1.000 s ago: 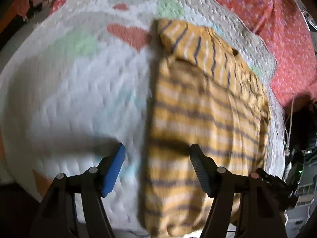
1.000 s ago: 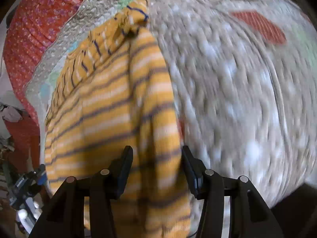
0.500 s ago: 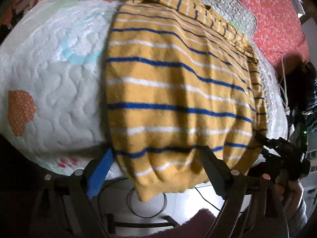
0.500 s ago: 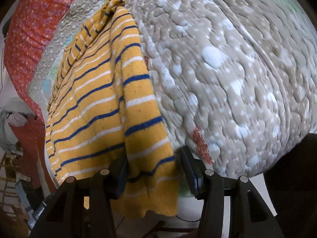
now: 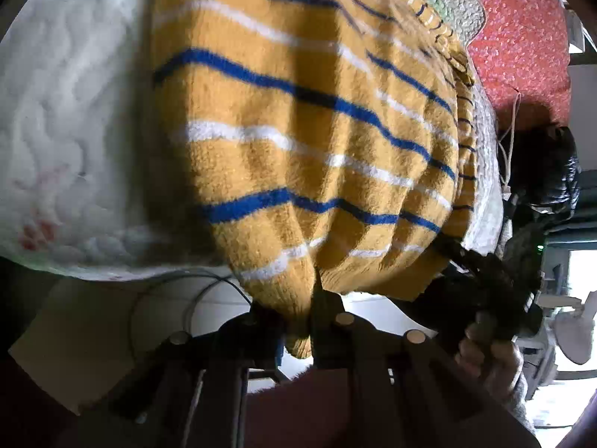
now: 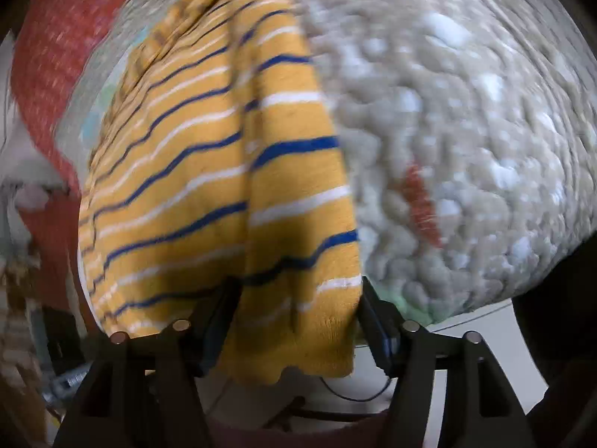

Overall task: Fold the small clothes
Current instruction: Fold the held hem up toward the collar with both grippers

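A yellow sweater with blue and white stripes (image 5: 317, 130) lies on the quilted bedspread (image 5: 56, 130), its hem hanging over the near edge. My left gripper (image 5: 302, 321) is shut on a bunched fold of that hem, and the cloth puckers above the pinch. In the right wrist view the sweater's (image 6: 224, 186) lower right corner hangs between the fingers of my right gripper (image 6: 296, 313). Its jaws are closing with the cloth flat between them, not bunched. A hand (image 5: 488, 351) holding the right gripper shows at the lower right of the left wrist view.
The pale quilt (image 6: 466, 130) with coloured patches spreads to the right of the sweater. A red floral cloth (image 5: 522, 37) lies at the far end of the bed. Below the bed's edge, cables (image 5: 209, 280) run over a light floor. A white fan (image 5: 574, 332) stands at the right.
The left jaws, wide open around the hem half a second ago, have shut on it and gathered the cloth. Both grippers came closer to the hem. The right jaws narrowed slightly.
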